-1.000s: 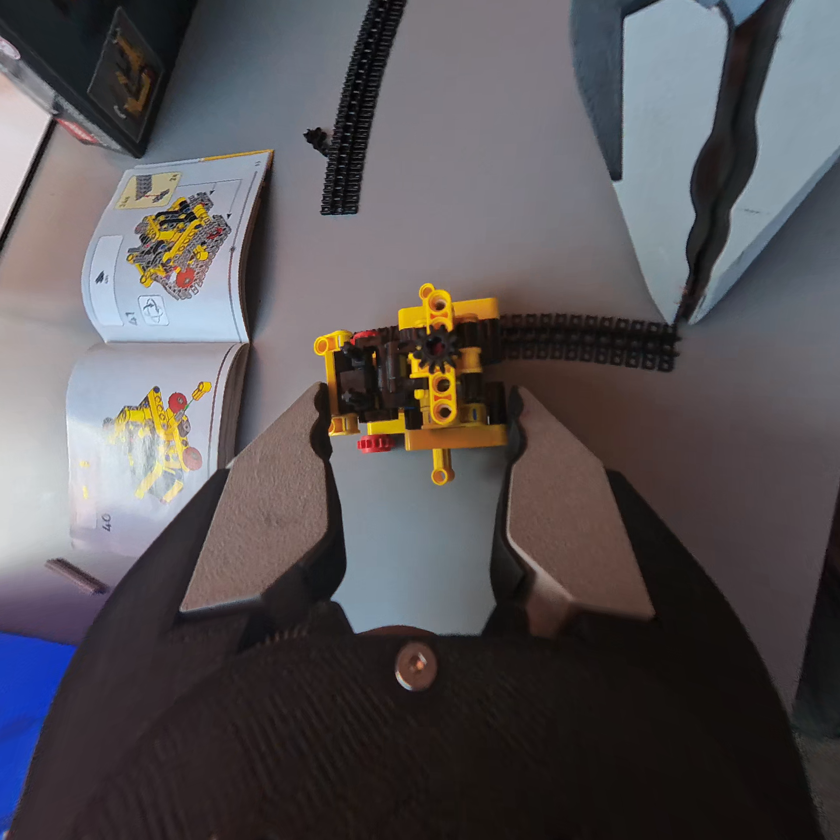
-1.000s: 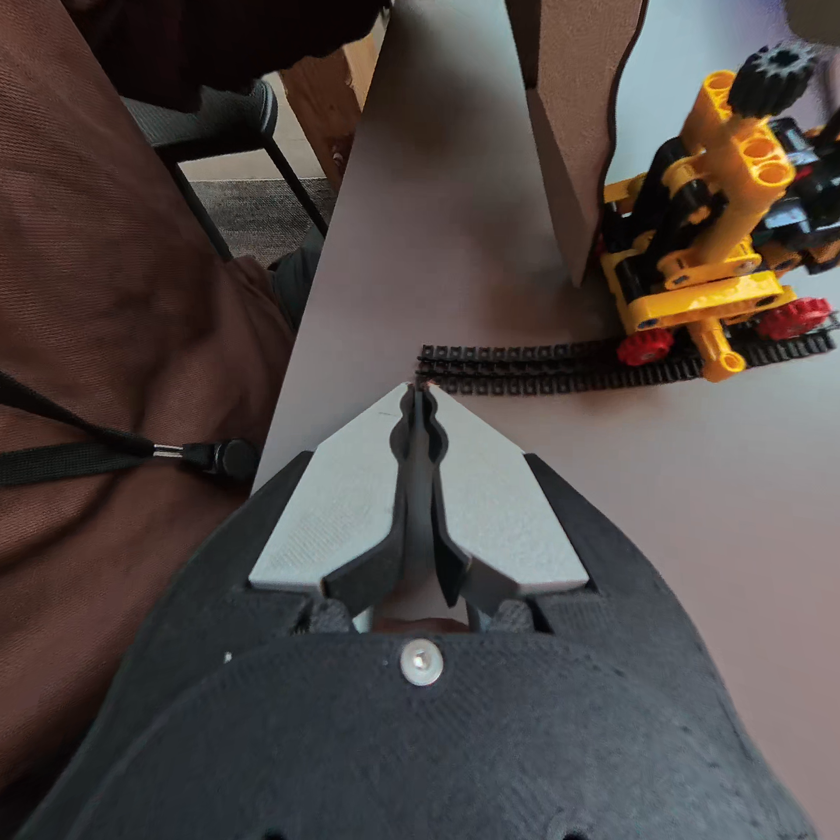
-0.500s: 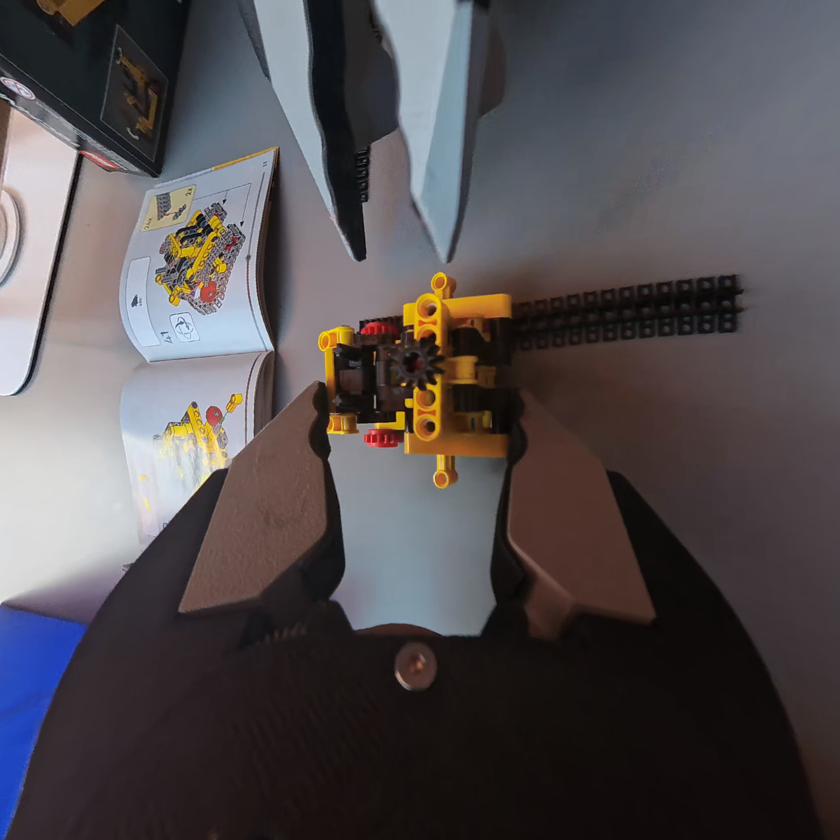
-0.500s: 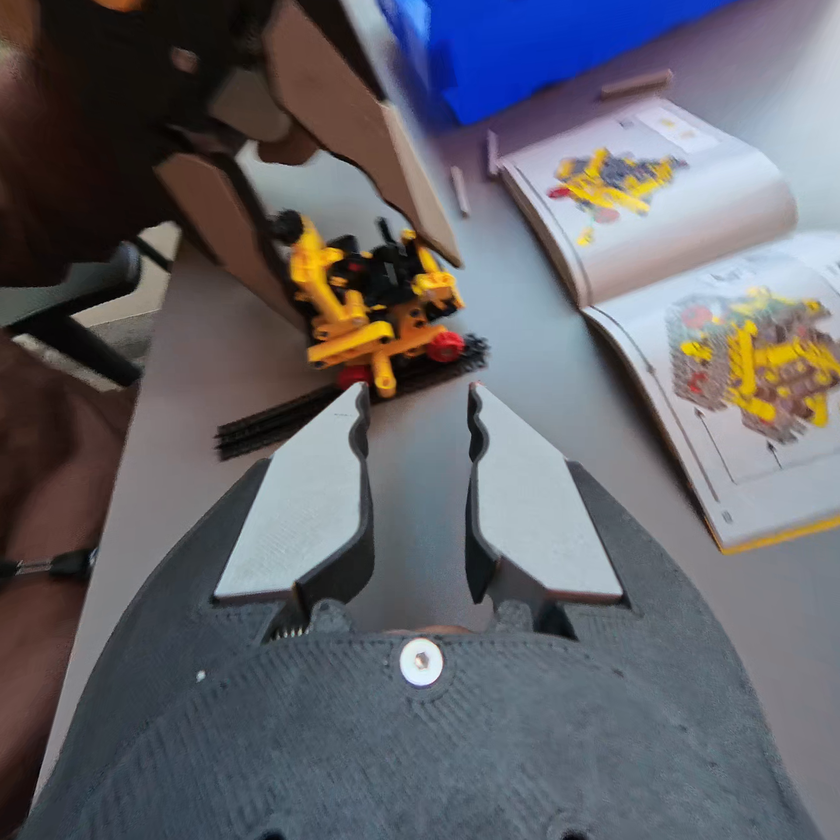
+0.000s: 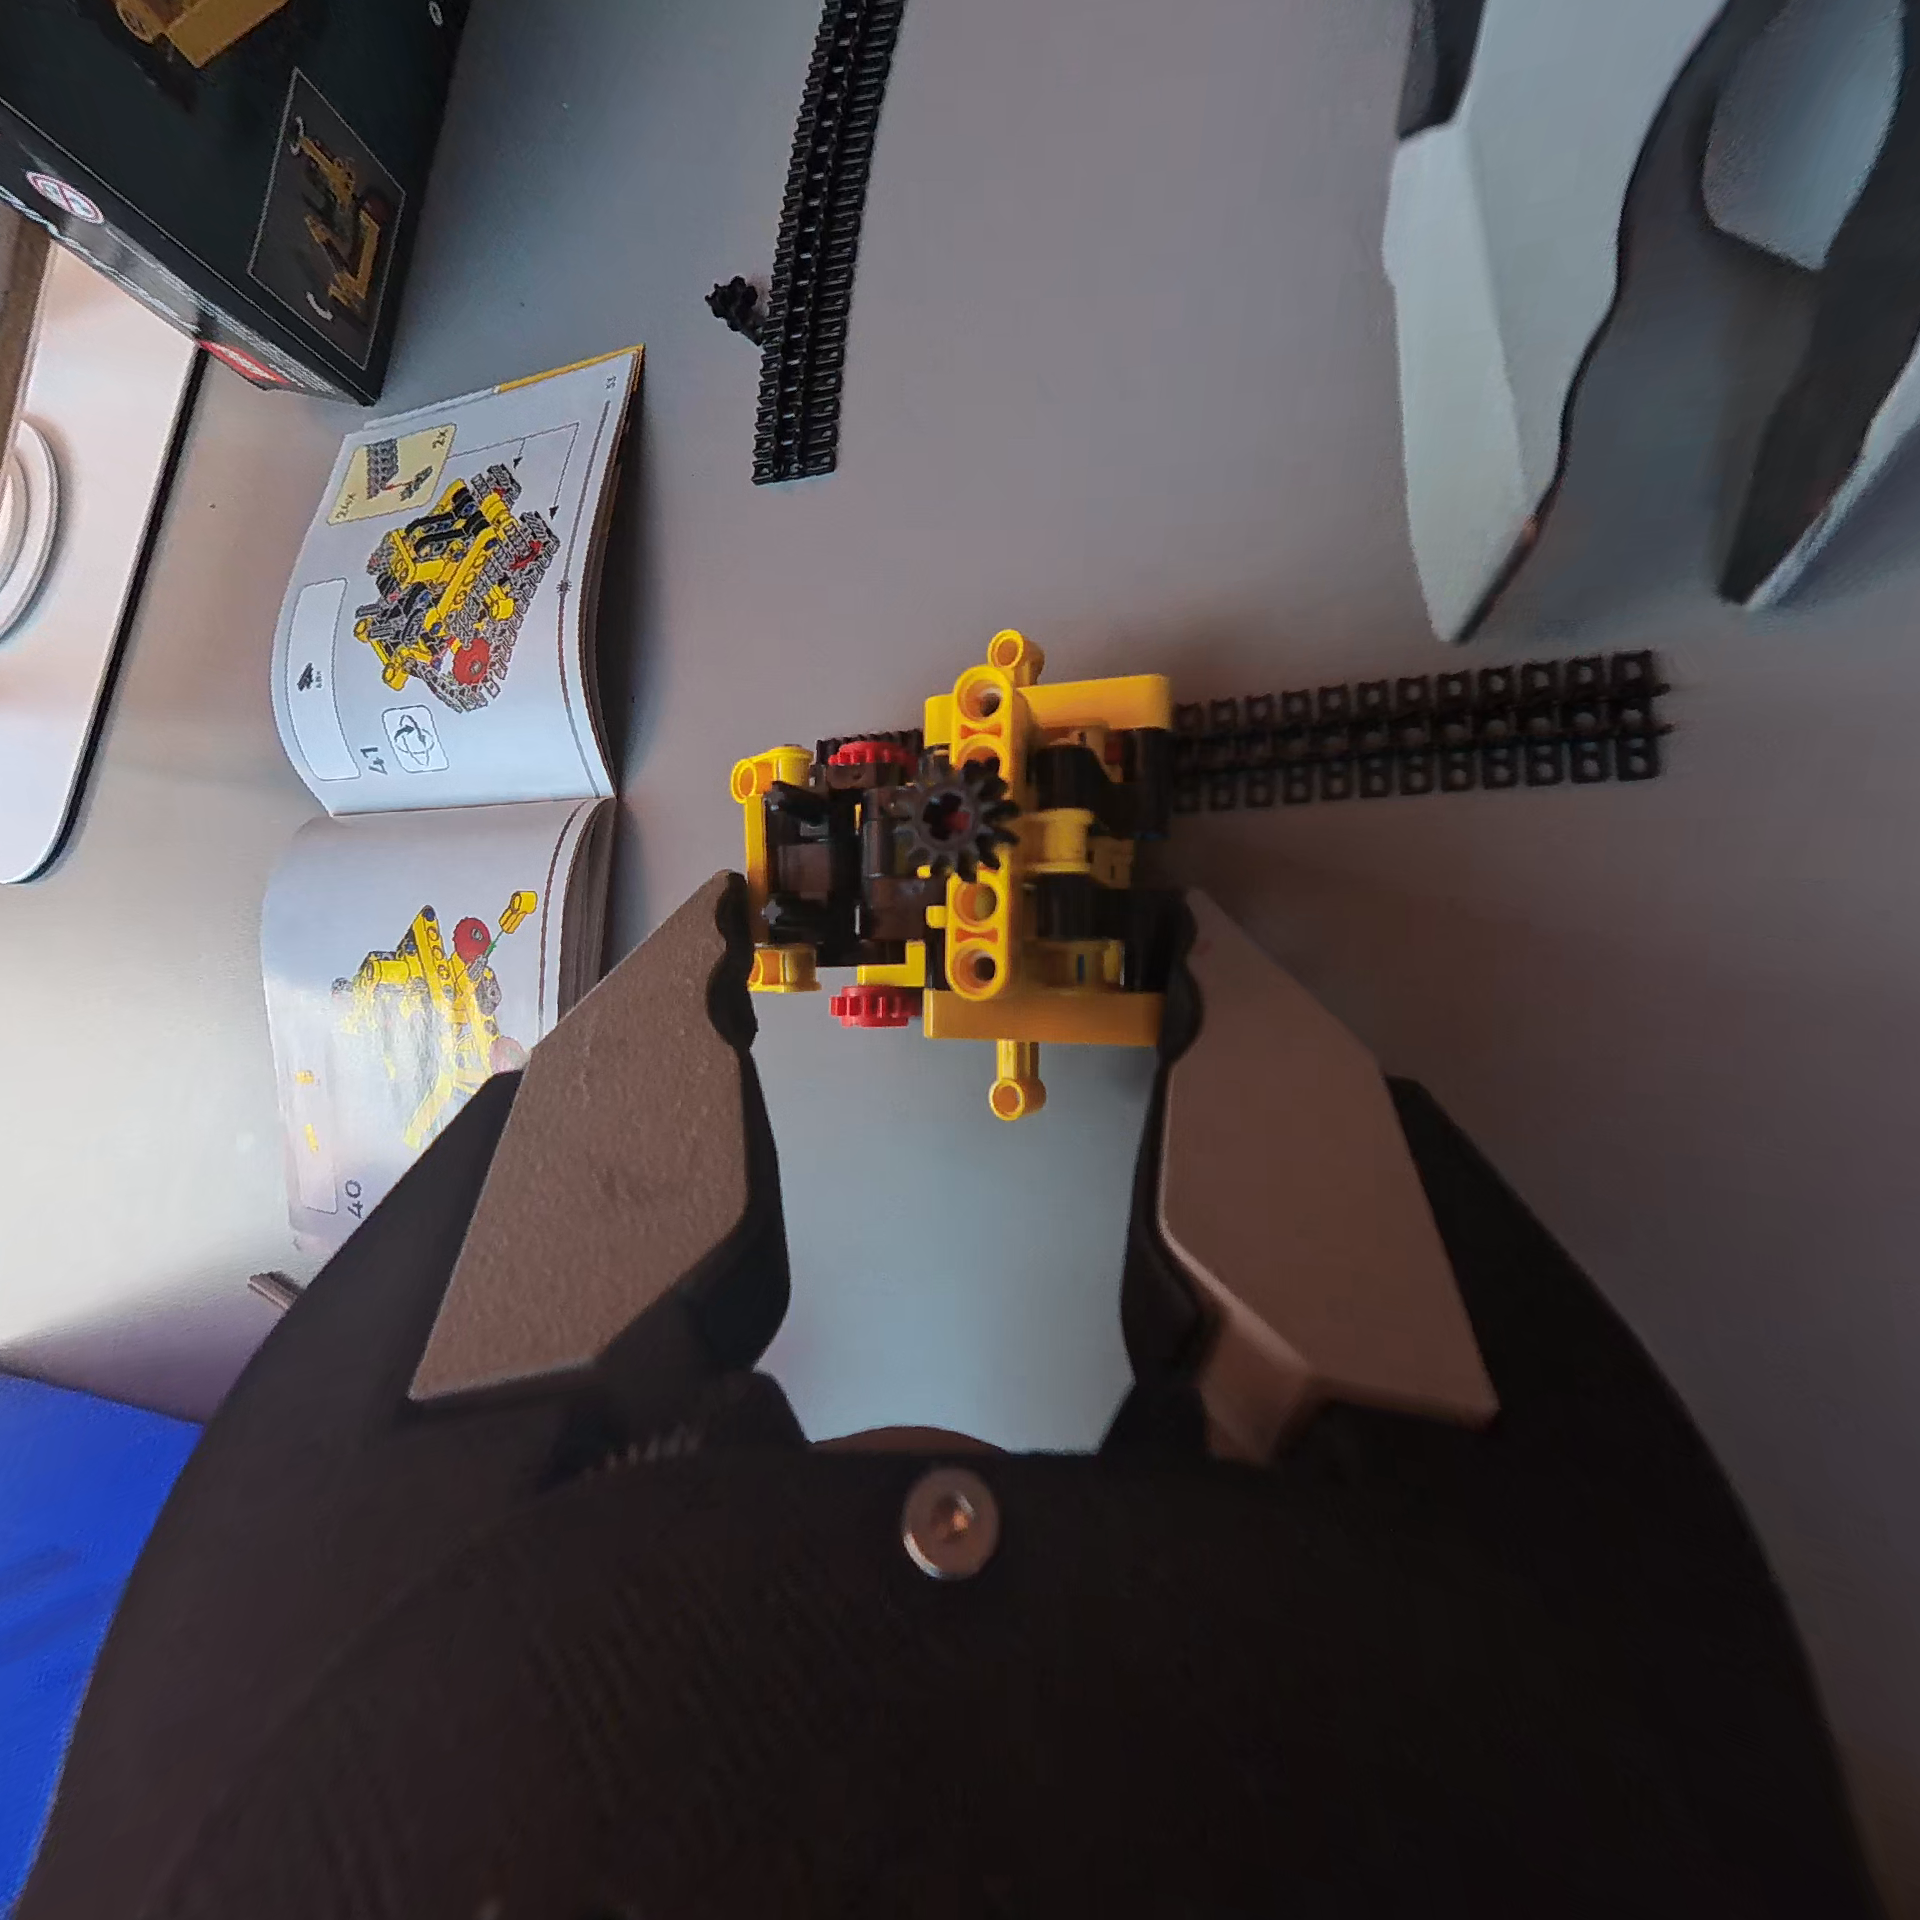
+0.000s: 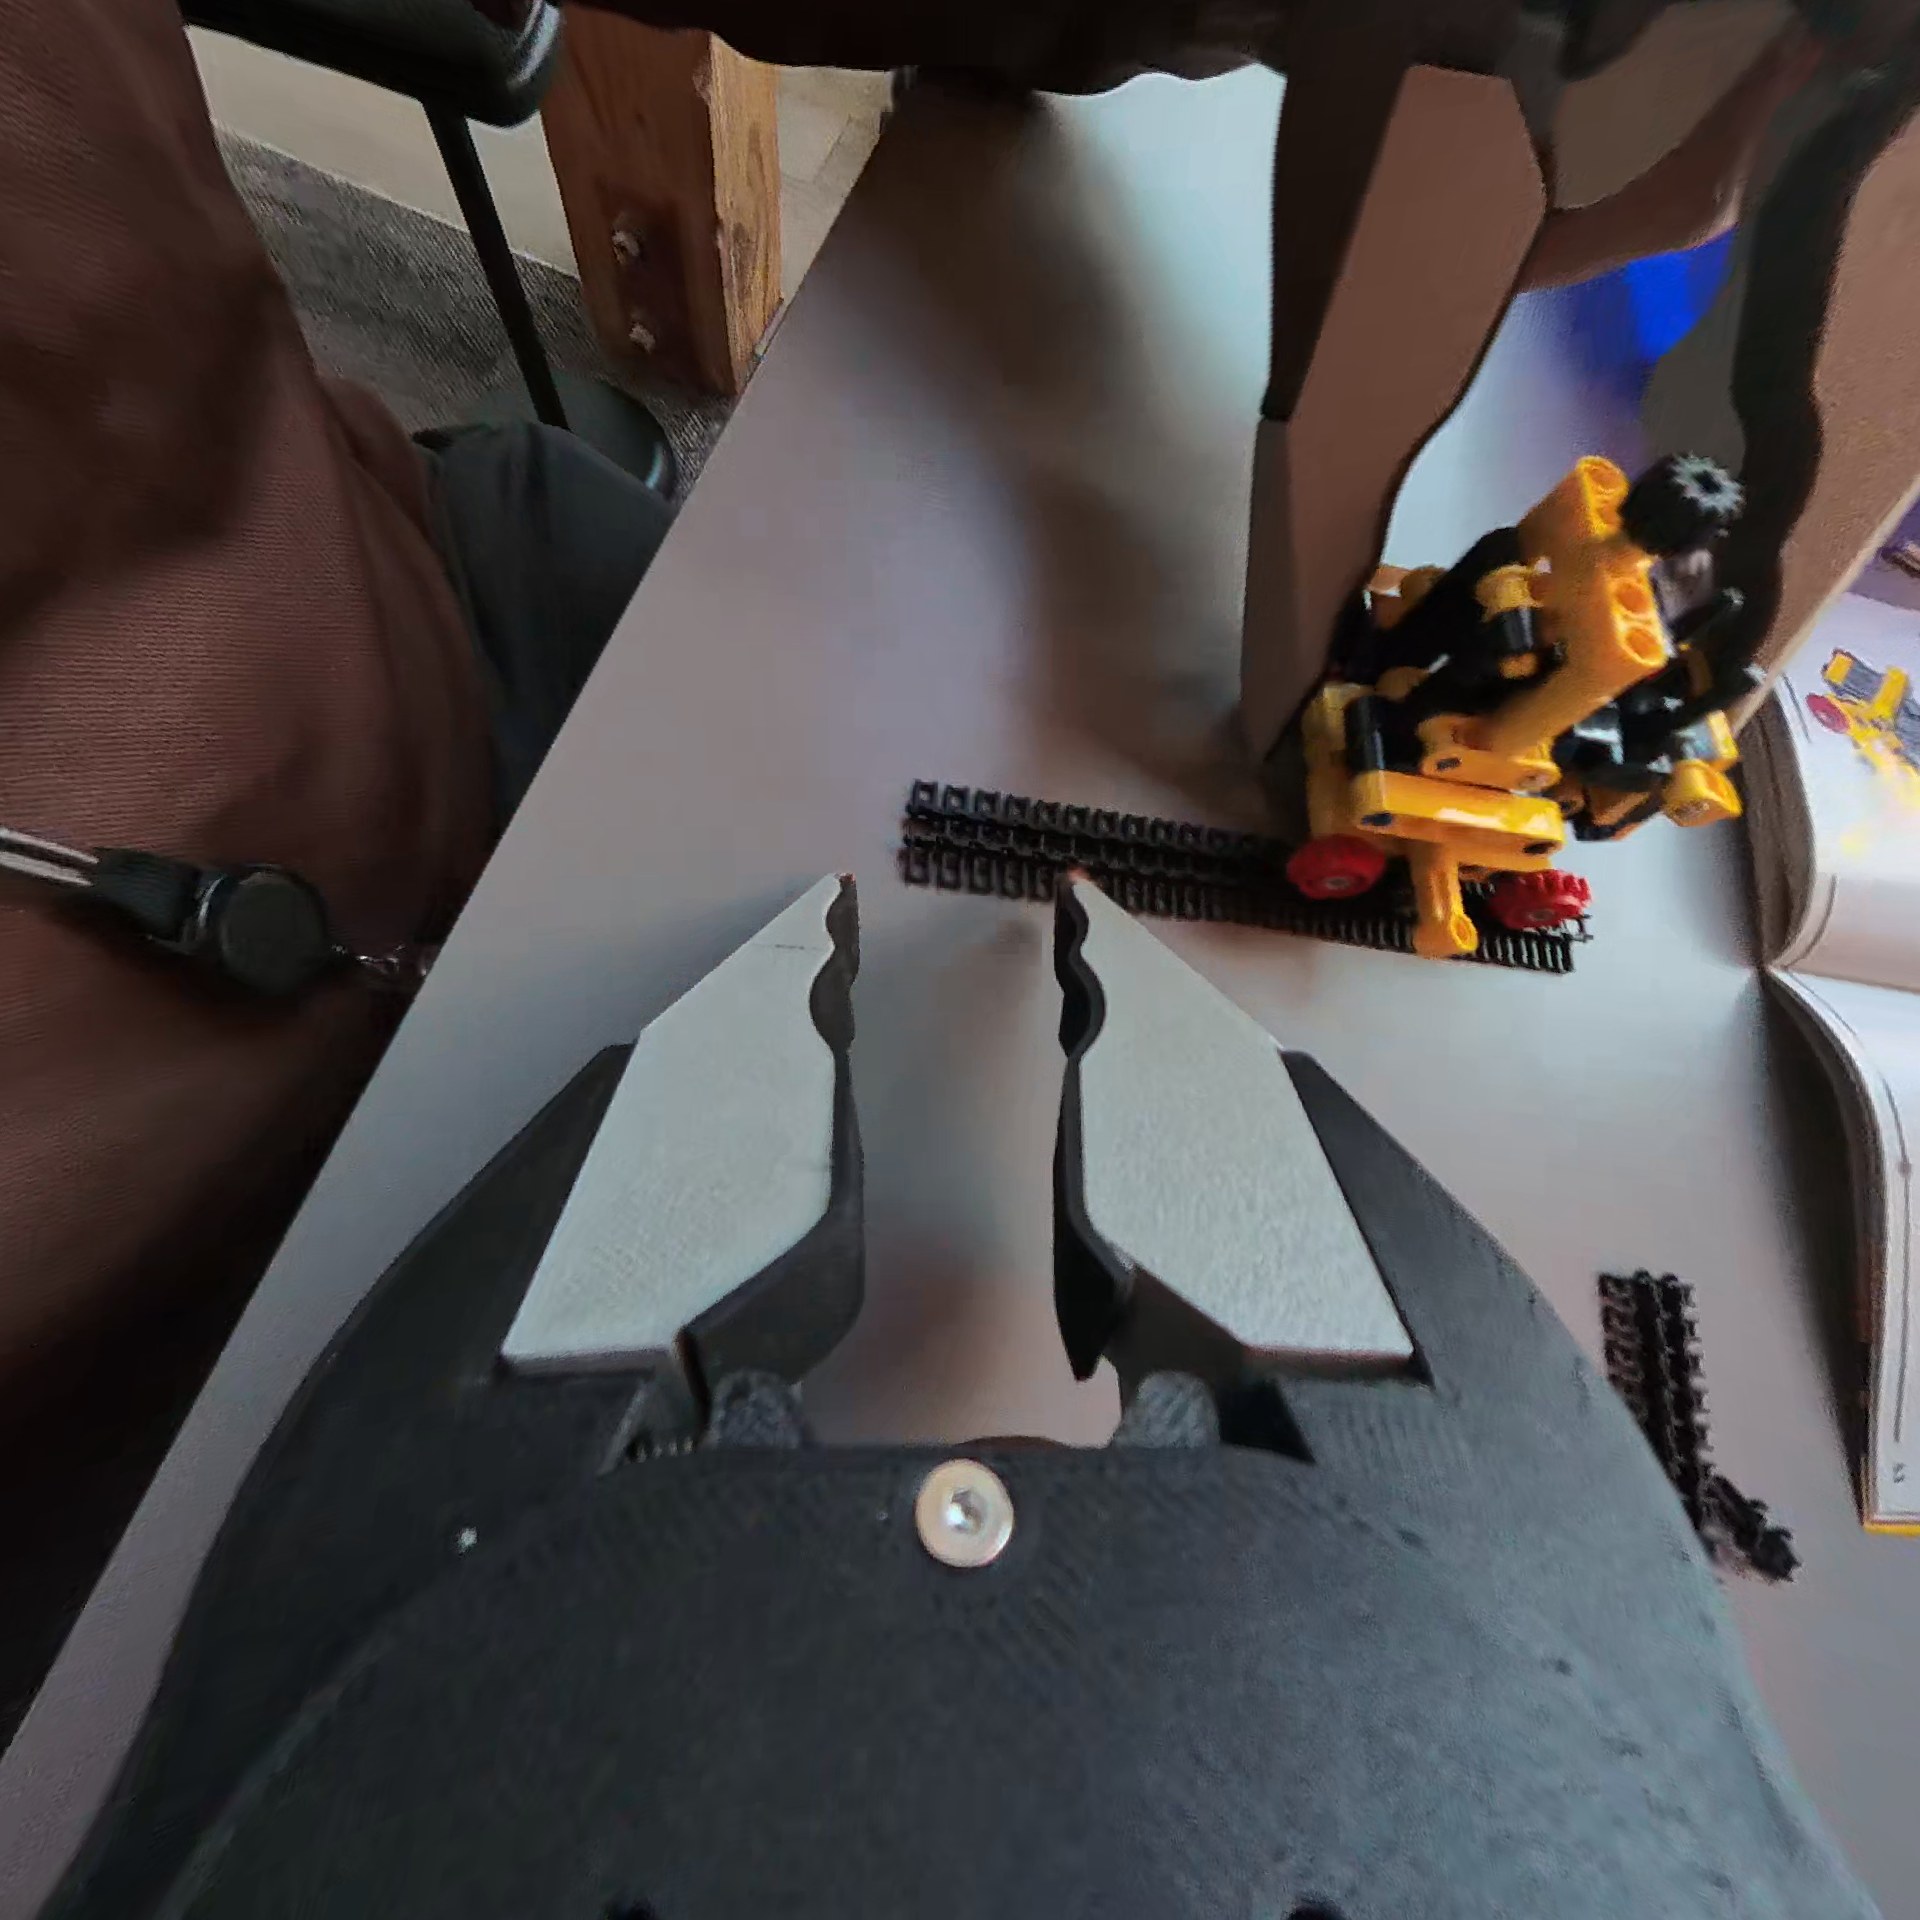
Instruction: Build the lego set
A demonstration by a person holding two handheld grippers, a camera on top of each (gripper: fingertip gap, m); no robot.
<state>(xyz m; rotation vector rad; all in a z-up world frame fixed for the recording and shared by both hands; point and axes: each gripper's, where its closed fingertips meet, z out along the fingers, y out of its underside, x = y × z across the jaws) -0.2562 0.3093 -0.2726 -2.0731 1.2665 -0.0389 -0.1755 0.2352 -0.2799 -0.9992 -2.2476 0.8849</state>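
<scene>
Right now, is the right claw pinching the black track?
No, the right claw is open, its tips apart just short of the black track lying on the table.

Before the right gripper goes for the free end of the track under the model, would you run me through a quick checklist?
1. Left gripper bracing the yellow model: ok, jaws flank both sides; actual contact cannot tell.
2. Right gripper open and empty: ok.
3. Track strip free end exposed: ok, just beyond the right fingertips.
4. Track seated under the model's red wheels: cannot tell.
5. Second track strip clear of the work: ok.
6. Instruction booklet open: ok.
</scene>
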